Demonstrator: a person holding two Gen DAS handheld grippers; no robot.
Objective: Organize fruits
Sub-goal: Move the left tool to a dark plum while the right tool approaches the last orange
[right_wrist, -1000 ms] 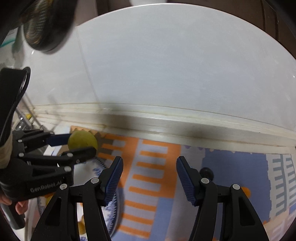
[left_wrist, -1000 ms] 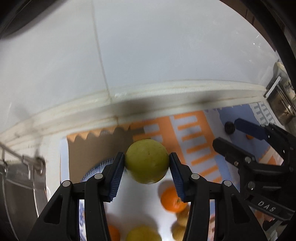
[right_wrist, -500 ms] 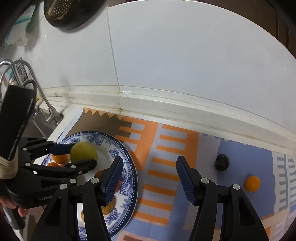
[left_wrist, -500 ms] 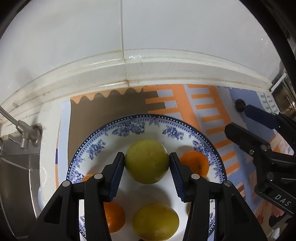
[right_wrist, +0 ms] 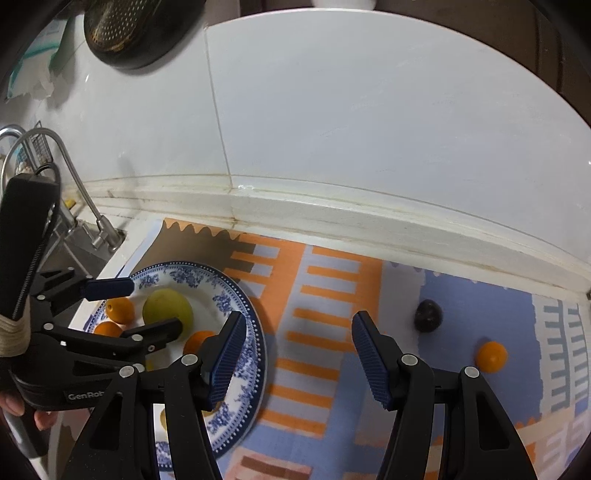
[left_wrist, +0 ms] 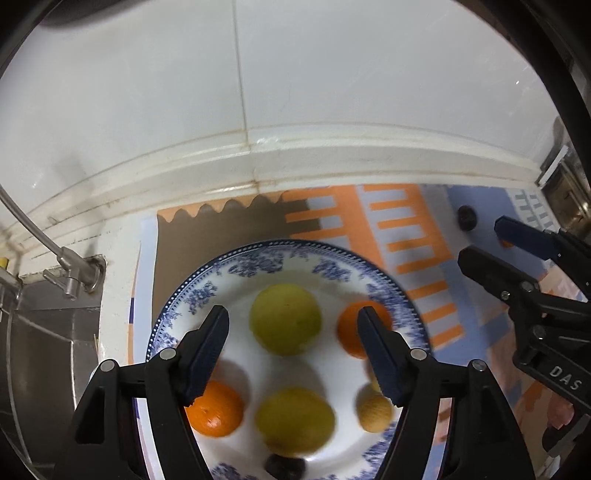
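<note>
A yellow-green round fruit lies on the blue-and-white plate, between the jaws of my left gripper. Those jaws are opening and their pads stand clear of the fruit on both sides. Two oranges, a second yellow-green fruit, a small tan fruit and a dark one share the plate. My right gripper hangs open over the patterned mat, to the right of the plate, with nothing between its fingers. A dark plum and a small orange lie on the mat at the right.
A steel sink with a tap borders the plate on the left. A white tiled wall and ledge run along the back. A dark colander hangs on the wall. A metal appliance stands at the far right.
My left gripper came down over the plate with the yellow-green fruit, then its jaws spread and let the fruit go. The right gripper shifted sideways, still open.
</note>
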